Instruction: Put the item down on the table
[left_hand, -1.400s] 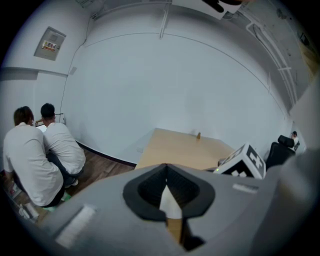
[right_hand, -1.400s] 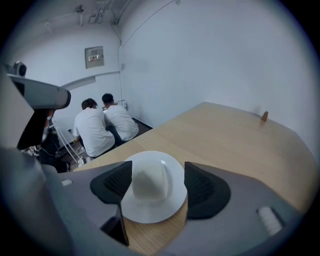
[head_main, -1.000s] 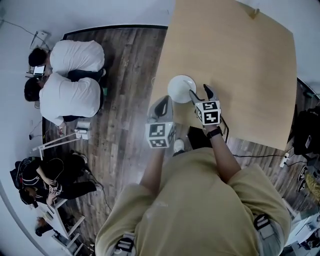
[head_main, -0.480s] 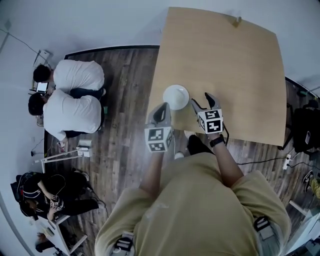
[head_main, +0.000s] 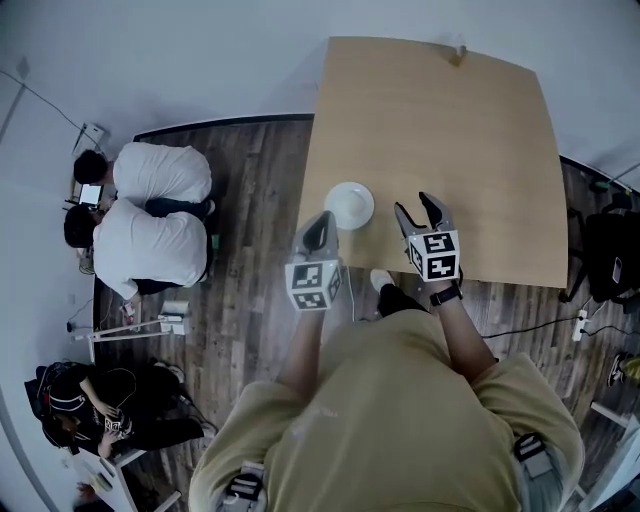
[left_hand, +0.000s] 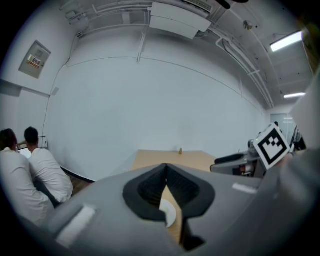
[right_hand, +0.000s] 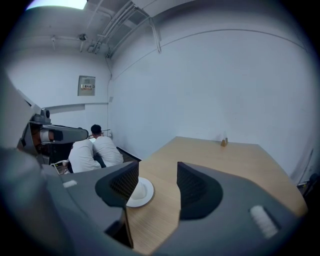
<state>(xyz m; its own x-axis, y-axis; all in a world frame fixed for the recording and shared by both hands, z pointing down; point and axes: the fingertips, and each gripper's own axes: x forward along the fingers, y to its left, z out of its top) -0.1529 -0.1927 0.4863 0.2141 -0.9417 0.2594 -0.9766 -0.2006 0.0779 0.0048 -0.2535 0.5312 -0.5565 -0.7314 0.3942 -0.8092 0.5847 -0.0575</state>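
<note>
A white dish (head_main: 349, 205) rests on the wooden table (head_main: 450, 130) near its front left corner. No gripper touches it. My left gripper (head_main: 319, 229) hovers just in front of the dish at the table's near edge, its jaws shut with nothing held. Between its pads in the left gripper view, part of the dish (left_hand: 169, 212) shows below the left gripper (left_hand: 166, 172). My right gripper (head_main: 419, 211) sits to the right of the dish, open and empty. The right gripper view has the dish (right_hand: 139, 192) ahead on the left of the right gripper (right_hand: 157, 185).
A small brown object (head_main: 461, 50) stands at the table's far edge. Several people (head_main: 150, 205) sit on the dark wood floor to the left. A black bag (head_main: 610, 262) and cables lie at the right. White walls close in behind the table.
My right gripper has drawn back from the dish's rim and now stands apart to its right. The dish stays on the table. The left gripper has hardly moved.
</note>
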